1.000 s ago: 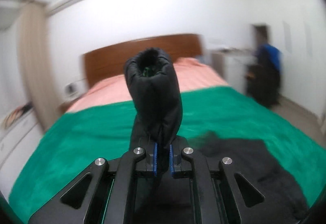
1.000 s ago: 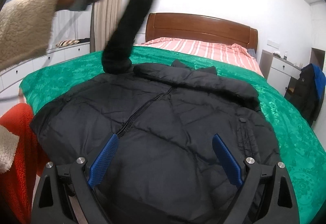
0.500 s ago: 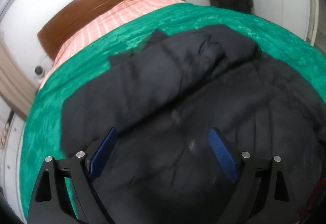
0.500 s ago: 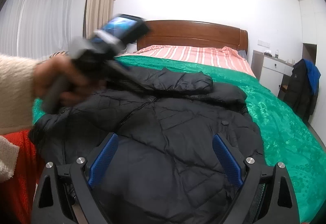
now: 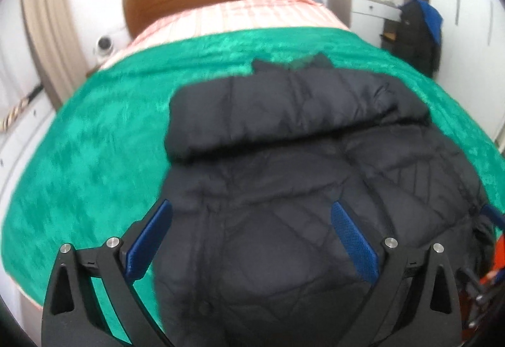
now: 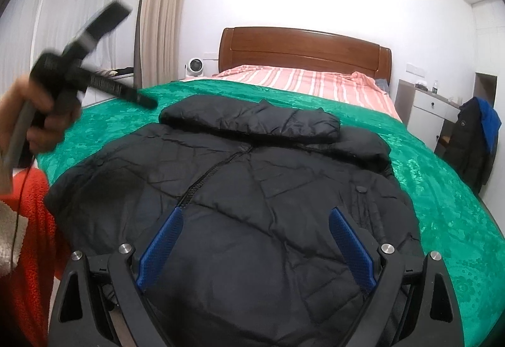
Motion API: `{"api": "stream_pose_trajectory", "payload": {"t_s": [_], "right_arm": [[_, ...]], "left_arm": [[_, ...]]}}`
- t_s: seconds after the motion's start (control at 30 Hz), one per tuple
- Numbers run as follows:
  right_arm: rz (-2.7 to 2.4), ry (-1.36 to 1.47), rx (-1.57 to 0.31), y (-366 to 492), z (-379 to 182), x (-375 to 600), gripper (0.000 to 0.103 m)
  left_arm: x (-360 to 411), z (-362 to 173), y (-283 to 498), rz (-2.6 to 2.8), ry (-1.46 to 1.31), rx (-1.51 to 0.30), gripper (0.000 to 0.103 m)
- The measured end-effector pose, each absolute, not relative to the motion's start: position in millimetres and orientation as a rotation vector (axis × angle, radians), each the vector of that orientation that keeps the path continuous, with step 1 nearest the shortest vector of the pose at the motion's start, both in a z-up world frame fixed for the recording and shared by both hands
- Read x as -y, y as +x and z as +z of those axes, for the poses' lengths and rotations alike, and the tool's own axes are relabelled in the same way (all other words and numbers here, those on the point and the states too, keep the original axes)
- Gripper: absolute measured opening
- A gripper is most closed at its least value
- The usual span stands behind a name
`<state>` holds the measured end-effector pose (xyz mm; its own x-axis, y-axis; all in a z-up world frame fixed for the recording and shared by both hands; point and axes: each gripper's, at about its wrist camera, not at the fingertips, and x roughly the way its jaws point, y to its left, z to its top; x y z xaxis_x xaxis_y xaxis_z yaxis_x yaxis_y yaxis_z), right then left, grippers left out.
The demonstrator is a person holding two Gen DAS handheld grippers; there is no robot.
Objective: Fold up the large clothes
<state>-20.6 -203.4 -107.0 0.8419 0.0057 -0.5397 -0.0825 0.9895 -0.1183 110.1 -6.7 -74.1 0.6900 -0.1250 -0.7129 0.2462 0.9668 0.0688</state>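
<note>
A black puffer jacket (image 6: pixel 252 189) lies front up on the green bedspread (image 6: pixel 442 195); it also shows in the left wrist view (image 5: pixel 300 189). Both sleeves are folded across its chest near the collar, the left sleeve (image 5: pixel 284 110) on top. My left gripper (image 5: pixel 252 239) is open and empty above the jacket's left side; it also appears raised at the left of the right wrist view (image 6: pixel 94 69). My right gripper (image 6: pixel 255 242) is open and empty above the jacket's lower front.
The bed has a wooden headboard (image 6: pixel 303 50) and a striped pink sheet (image 6: pixel 303 78). A white dresser (image 6: pixel 432 113) and a chair with dark and blue clothes (image 6: pixel 479 138) stand to the right. Curtains (image 6: pixel 157 18) hang at the left.
My left gripper let go of the sleeve it held up, which now lies folded across the chest. The left gripper opened and pulled back to the left. The right gripper stayed open.
</note>
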Motion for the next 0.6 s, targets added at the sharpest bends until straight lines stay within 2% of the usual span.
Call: {"api": "stream_pose_trajectory", "payload": {"t_s": [0.27, 0.6], "right_arm": [[0.017, -0.101, -0.610, -15, -113, 215, 0.093], [0.017, -0.102, -0.628, -12, -116, 213, 0.093]], "left_arm": [[13, -141, 97, -0.171, 0.164, -0.807, 0.101], [8, -147, 97, -0.159, 0.137, -0.813, 0.102]]}}
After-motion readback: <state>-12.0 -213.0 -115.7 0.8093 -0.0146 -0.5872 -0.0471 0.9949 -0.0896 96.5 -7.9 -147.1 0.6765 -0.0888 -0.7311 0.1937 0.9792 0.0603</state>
